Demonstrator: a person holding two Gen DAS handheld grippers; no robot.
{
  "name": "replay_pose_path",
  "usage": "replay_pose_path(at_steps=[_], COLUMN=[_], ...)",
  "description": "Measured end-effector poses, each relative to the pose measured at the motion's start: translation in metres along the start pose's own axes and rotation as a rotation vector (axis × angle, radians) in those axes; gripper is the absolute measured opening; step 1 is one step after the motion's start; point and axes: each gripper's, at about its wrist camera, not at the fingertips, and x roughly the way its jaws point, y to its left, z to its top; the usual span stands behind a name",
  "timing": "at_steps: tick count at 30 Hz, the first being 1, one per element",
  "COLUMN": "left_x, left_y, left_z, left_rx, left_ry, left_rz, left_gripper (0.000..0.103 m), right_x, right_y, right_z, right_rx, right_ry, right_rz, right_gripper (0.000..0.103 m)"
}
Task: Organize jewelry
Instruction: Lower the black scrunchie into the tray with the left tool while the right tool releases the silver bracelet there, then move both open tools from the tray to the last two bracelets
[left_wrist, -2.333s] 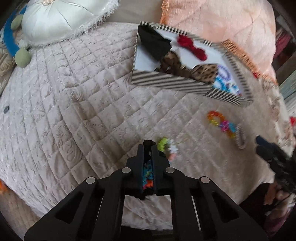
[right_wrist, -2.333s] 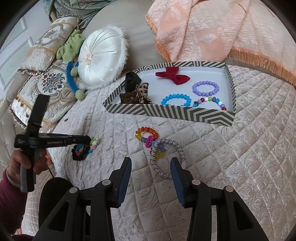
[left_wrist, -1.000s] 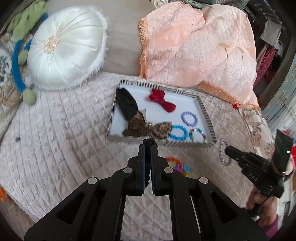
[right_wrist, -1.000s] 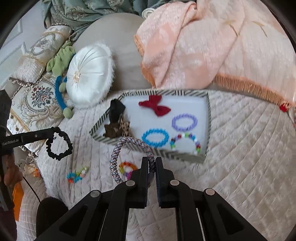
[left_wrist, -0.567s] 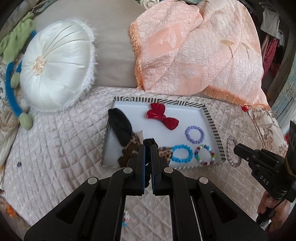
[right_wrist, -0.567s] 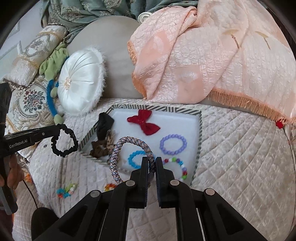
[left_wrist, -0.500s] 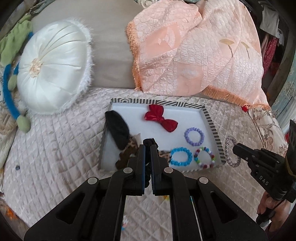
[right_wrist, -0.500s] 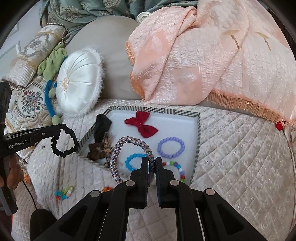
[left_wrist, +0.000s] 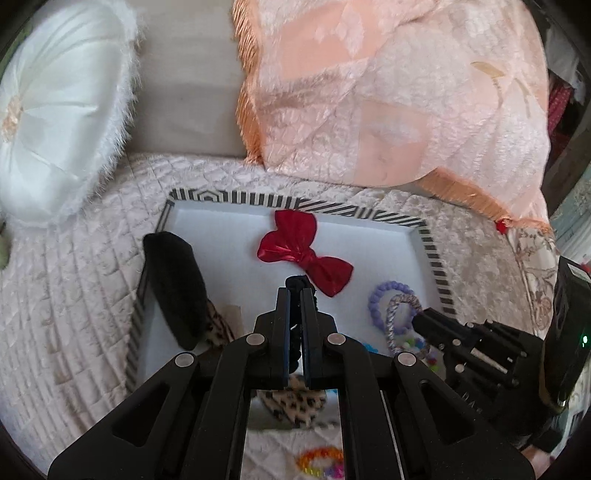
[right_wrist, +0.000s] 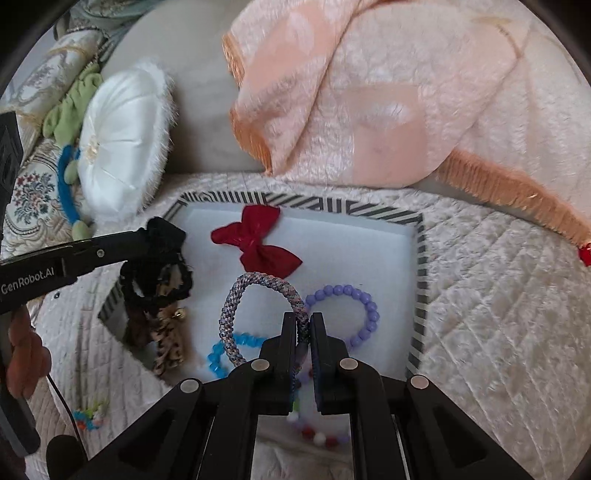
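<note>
Now hovering over the white floor of the striped tray (right_wrist: 419, 258), not over the quilt as a second ago: woven bracelet (right_wrist: 255, 295) pinched in the right gripper (right_wrist: 303, 325), black scrunchie (right_wrist: 155, 273) clamped in the left gripper (left_wrist: 295, 295). Nearing the drop, by the look of it. Braided cord, springy and round; scrunchie soft, crinkled. Lying below already: glossy red bow (right_wrist: 255, 243), purple bead ring (right_wrist: 347, 306), blue bead ring (right_wrist: 225, 350), leopard-print bow (left_wrist: 291, 402). Waiting outside on the quilted bedspread (right_wrist: 498, 314): rainbow bracelet (left_wrist: 317, 458).
</note>
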Motion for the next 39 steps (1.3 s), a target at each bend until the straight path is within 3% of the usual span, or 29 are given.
replay_pose_path(at_steps=[8,15,17,19,22,26,31,35,39], left_x=[0.045,0.053,0.05,0.046,0.04,0.029,0.004,-0.021,-0.045], left_y=[0.021,0.031,0.029,0.029,0.03,0.031,0.026,0.019,0.017], left_z=[0.002,-0.001,-0.002,-0.004,-0.006,-0.014,-0.03,-0.048,-0.069], left_rx=[-0.059,-0.084,-0.076,-0.079,-0.09,-0.091,-0.057,-0.036,-0.037], left_ry=[0.063,0.067,0.059,0.053,0.051,0.047,0.001,-0.042,-0.066], left_rz=[0.055,0.045,0.055,0.049,0.044,0.05,0.076,0.111,0.129], left_gripper=[0.004,0.006,0.018,0.043,0.043,0.043,0.043,0.043,0.043], right_x=[0.052,0.064,0.064,0.064,0.057,0.046,0.019,-0.012,-0.034], right_y=[0.005,0.005,0.005,0.007,0.005,0.002,0.0,0.005,0.017], right_z=[0.007,0.011,0.012,0.012,0.008,0.005,-0.005,-0.023,-0.039], right_rx=[-0.019,0.005,0.001,-0.002,0.021,0.041,0.065,0.068,0.057], right_ry=[0.07,0.065,0.064,0.066,0.056,0.037,-0.004,-0.049,-0.068], right_rz=[-0.007,0.005,0.009,0.012,0.024,0.037,0.045,0.04,0.031], right_gripper=[0.007,0.007,0.007,0.007,0.011,0.029,0.029,0.04,0.04])
